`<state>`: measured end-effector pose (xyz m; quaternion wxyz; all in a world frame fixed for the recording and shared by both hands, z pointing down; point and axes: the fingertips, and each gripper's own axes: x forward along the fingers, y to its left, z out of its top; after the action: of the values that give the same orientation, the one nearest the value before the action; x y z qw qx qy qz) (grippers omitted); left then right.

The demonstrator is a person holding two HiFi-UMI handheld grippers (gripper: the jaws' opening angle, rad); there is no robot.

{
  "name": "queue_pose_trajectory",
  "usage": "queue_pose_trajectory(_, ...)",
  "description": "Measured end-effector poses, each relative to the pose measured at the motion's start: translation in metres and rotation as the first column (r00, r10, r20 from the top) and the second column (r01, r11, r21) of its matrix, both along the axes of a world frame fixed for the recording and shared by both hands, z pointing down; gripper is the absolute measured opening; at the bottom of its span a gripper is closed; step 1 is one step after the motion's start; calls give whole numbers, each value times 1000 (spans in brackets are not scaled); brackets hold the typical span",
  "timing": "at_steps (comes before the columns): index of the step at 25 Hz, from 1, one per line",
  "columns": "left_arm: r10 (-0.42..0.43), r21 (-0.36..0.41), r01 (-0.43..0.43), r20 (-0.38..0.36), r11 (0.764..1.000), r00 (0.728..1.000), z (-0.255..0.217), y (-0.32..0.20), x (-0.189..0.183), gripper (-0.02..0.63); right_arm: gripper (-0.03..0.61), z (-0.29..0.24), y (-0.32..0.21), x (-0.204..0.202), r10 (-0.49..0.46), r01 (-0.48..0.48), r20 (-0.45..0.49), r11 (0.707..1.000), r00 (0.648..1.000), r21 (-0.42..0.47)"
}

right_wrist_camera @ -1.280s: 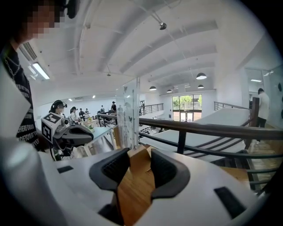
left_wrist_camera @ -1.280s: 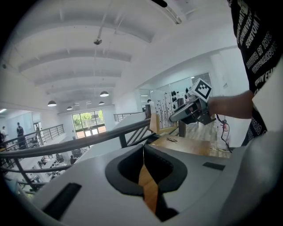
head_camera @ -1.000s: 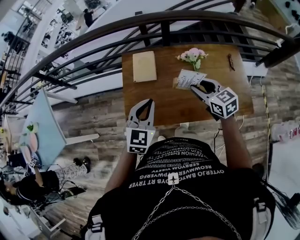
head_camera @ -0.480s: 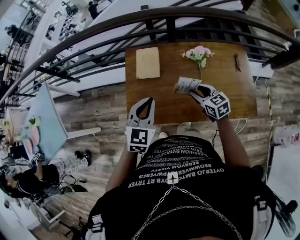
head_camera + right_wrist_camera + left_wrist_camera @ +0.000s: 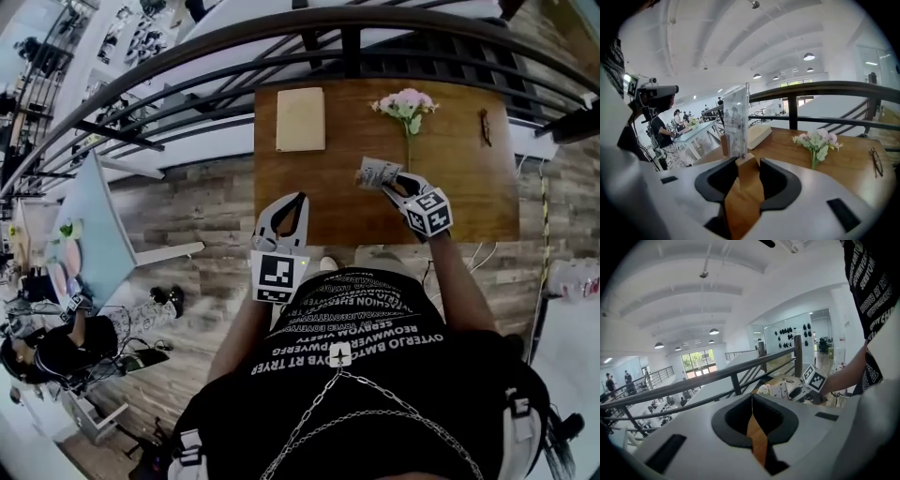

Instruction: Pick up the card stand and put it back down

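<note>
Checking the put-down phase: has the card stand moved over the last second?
Yes. In the head view the card stand, gripped in the right tongs, has shifted away from the flowers toward the table's near edge.

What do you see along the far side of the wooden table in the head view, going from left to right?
flat cream rectangular book → bunch of pale pink flowers with green stems → small thin dark object, perhaps folded glasses
</note>
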<state>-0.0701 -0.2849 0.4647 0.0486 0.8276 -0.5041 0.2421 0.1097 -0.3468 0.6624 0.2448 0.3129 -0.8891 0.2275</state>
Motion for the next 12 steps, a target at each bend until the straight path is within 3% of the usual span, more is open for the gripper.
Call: queue_pose_trajectory(12, -28, -32, 28, 12, 999, 1000, 10, -4, -7, 29, 161, 79, -6, 11, 42, -47, -47, 993, 998, -111)
